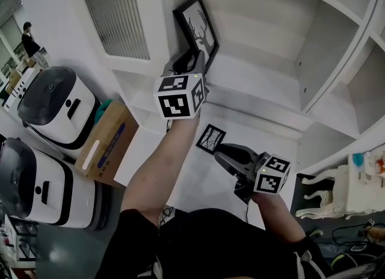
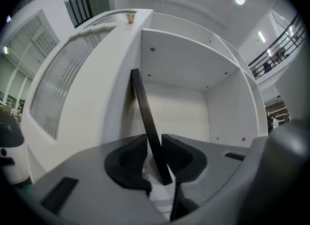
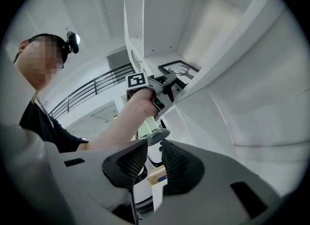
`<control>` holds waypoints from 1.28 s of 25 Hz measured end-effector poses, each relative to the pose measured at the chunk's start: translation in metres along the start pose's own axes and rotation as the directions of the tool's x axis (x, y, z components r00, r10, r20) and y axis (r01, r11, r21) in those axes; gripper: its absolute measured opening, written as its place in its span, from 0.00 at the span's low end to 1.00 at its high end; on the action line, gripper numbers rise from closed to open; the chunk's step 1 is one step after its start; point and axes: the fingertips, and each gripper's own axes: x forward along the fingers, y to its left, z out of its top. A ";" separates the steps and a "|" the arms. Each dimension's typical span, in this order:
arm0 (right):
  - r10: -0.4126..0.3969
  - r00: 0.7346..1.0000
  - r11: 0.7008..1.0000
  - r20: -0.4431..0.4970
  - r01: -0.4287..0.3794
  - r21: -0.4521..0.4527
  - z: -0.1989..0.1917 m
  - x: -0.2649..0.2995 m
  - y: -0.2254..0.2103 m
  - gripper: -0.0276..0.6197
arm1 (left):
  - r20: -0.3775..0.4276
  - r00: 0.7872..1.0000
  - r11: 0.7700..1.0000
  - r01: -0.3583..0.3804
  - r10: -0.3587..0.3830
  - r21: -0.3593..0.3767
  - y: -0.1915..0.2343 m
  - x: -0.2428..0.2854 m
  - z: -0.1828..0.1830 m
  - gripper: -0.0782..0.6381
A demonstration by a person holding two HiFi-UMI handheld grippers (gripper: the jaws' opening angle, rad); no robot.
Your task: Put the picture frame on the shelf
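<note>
Left tool point(image 2: 154, 158) is clamping the black picture frame point(image 2: 145, 117) by its near edge, pads pressing both faces. The picture frame is leaning tilted inside the shelf point(image 2: 193, 103) compartment, just beside its left side; bare room is lying open to the right. Right tool point(image 3: 154, 157) is hanging lower, jaws slightly apart, gripping nothing.

In the head view, the picture frame point(image 1: 197, 26) is at twelve o'clock. It stands tilted in a shelf point(image 1: 258, 79) compartment, close to the compartment's left wall, with its near edge between the left gripper's point(image 1: 191, 60) jaws. A smaller frame point(image 1: 211, 137) lies on the ledge below, at six o'clock from that gripper. The right gripper point(image 1: 221, 153) is just beside the smaller frame, at five o'clock. A box point(image 1: 108, 142) sits at nine o'clock, with two machines point(image 1: 57, 109) farther out to its left.
</note>
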 end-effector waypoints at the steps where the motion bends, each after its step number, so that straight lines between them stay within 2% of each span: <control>1: -0.002 1.000 1.000 0.002 0.002 0.002 0.001 -0.001 -0.001 0.20 | -0.004 1.000 1.000 -0.002 0.002 0.003 0.000 0.002 0.000 0.24; 13: -0.004 1.000 1.000 0.013 0.003 0.017 0.002 -0.001 -0.008 0.20 | -0.050 0.998 0.999 -0.023 0.024 0.032 0.000 0.016 -0.002 0.24; 16: -0.001 1.000 1.000 0.011 0.001 0.018 0.001 -0.002 -0.006 0.20 | -0.023 0.999 0.999 -0.027 0.028 0.042 -0.001 0.012 0.004 0.26; 18: -0.001 1.000 1.000 0.009 0.001 0.015 0.000 -0.003 -0.004 0.20 | -0.002 1.000 0.999 -0.023 0.023 0.044 -0.002 0.007 0.009 0.30; 27: -0.001 1.000 1.000 0.006 0.001 0.011 -0.008 0.000 0.009 0.20 | 0.019 1.000 0.999 -0.020 0.019 0.049 0.003 -0.024 0.013 0.30; 32: -0.042 0.999 0.999 0.019 0.042 0.017 -0.014 -0.011 0.005 0.20 | 0.051 0.998 0.999 0.039 -0.040 0.014 -0.002 -0.064 0.004 0.30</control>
